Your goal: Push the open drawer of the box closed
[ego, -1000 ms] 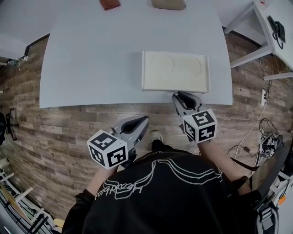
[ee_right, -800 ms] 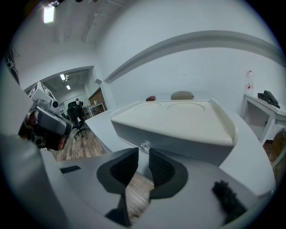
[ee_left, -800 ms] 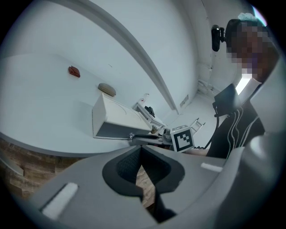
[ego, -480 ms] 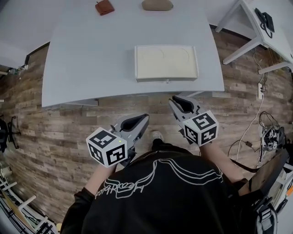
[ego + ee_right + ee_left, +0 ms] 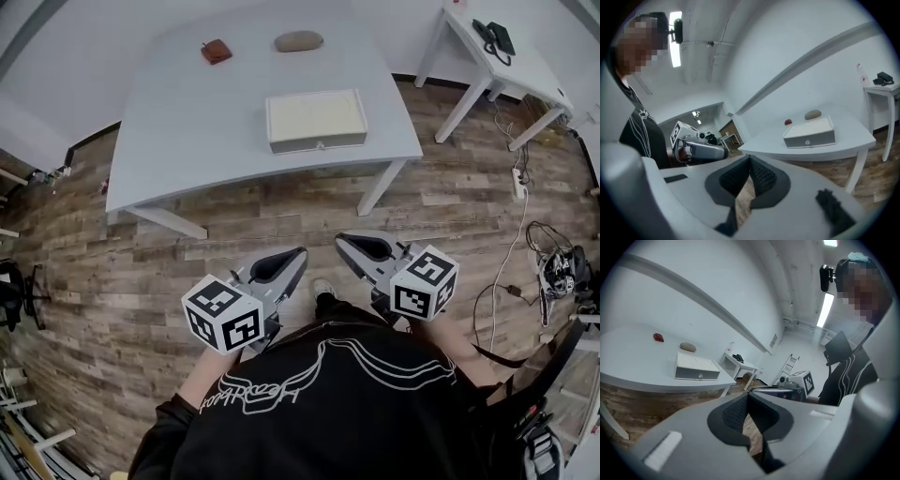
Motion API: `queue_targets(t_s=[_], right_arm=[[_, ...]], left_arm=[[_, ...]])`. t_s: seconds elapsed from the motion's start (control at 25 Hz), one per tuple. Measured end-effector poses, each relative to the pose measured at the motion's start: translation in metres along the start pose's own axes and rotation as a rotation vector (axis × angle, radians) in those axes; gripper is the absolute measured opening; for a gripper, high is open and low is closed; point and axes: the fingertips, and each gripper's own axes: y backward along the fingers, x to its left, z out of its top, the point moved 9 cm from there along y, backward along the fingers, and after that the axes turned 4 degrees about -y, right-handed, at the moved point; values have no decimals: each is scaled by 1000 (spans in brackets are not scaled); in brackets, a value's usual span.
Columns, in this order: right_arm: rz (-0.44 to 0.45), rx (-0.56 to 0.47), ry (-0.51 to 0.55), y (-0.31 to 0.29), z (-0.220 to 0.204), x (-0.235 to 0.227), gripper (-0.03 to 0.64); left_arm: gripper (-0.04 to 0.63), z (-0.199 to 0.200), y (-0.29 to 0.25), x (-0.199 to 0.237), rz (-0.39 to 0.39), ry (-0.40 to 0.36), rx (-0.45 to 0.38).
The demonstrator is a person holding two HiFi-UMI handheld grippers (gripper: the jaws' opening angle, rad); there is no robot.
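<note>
Box (image 5: 316,114) sits on the white bench (image 5: 187,131), its drawer (image 5: 291,146) flush with the front, knob (image 5: 320,145) facing 6 o'clock. Left tongs (image 5: 292,258) and right tongs (image 5: 345,244) hover over the wood floor (image 5: 141,253), at 6 o'clock from the box and well apart from it, each pressed together on nothing.

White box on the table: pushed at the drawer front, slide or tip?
Likely slides rather than tips: the box is low and wide. The table looks smooth, so little grip. Walls look rigid.
</note>
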Motion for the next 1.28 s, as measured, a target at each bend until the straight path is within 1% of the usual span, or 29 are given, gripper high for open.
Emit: queue_targets(t_s=[0.12,0.28,0.52,0.76,1.0,1.28], right_arm=[[33,-13,2,25,-13,32,9],[81,-15,-10,49,-28,65,9],[84,-5,29,70,-42,97,8],[67,-4,39,76,-45,107,8],[44,16,32,74,-50,111,9],[38,24,28,68,-54,111,9]], left_arm=[[8,-10,14,-29,-14,-33,-8],[8,-20,29,-61,-29,-55,-28],[8,-27,44,-92,-44,-88,-40],[8,-30,50,-101,-50,-103,-50],[8,-33,54,-102,-58,-90,-66],[8,-40,58,-96,-53,-70,-67]])
